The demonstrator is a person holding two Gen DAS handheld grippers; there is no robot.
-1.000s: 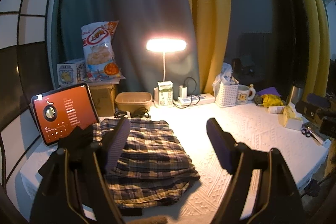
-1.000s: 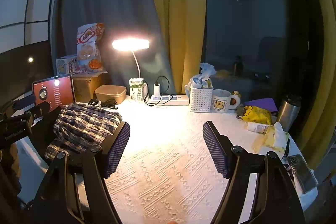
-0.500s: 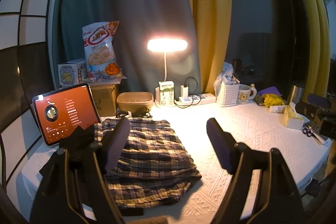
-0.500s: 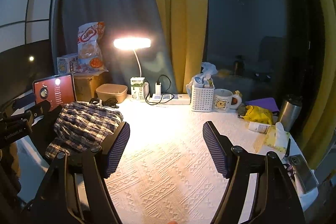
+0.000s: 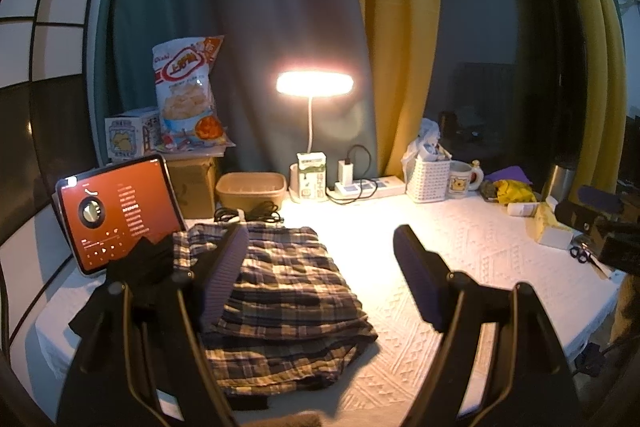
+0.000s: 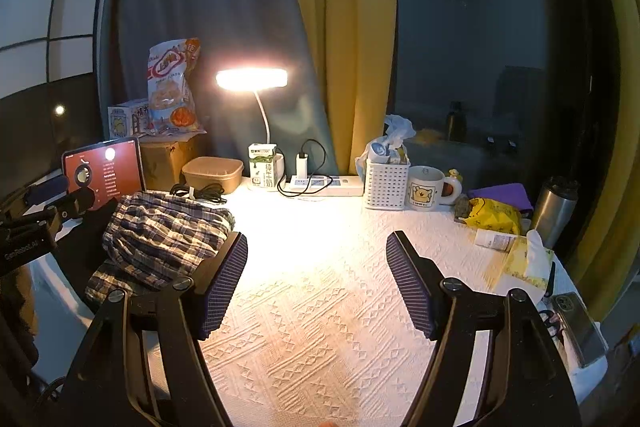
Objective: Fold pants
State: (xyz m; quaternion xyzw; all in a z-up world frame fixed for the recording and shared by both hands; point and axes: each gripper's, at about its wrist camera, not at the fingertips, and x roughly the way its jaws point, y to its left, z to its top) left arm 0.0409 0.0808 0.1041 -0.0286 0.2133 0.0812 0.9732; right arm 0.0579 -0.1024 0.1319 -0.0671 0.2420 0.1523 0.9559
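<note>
While both units hover above the desk (image 6: pixel 320 307), the pants (image 5: pixel 280 283) lie folded in a plaid stack on the desk's left part, just in front of the tablet (image 5: pixel 120 211) and beside a black cloth (image 5: pixel 136 271).

Left gripper (image 5: pixel 320 279): jaws wide, nothing between the pads; its left finger overlaps the pants in view, contact cannot be told. Right gripper (image 6: pixel 316 283): jaws wide, nothing held, over bare white textured cover, pants off to its left (image 6: pixel 160 231).

Desk rear, left to right:
- snack bag (image 5: pixel 184 99) on a carton, small box alongside
- tan tub (image 5: pixel 251 189) w/ black cable (image 5: pixel 248 215) in front
- lamp (image 5: pixel 314 85), lit, w/ milk carton (image 5: pixel 312 177) at its base
- power strip (image 5: pixel 368 187) w/ charger plugged in
- white basket (image 5: pixel 430 179), mug (image 5: pixel 462 181)

Right side: yellow bag (image 6: pixel 496 215), steel flask (image 6: pixel 554 205), tissue pack (image 6: pixel 528 259), phone (image 6: pixel 576 327) near the edge. Curtains hang behind, teal and yellow.
</note>
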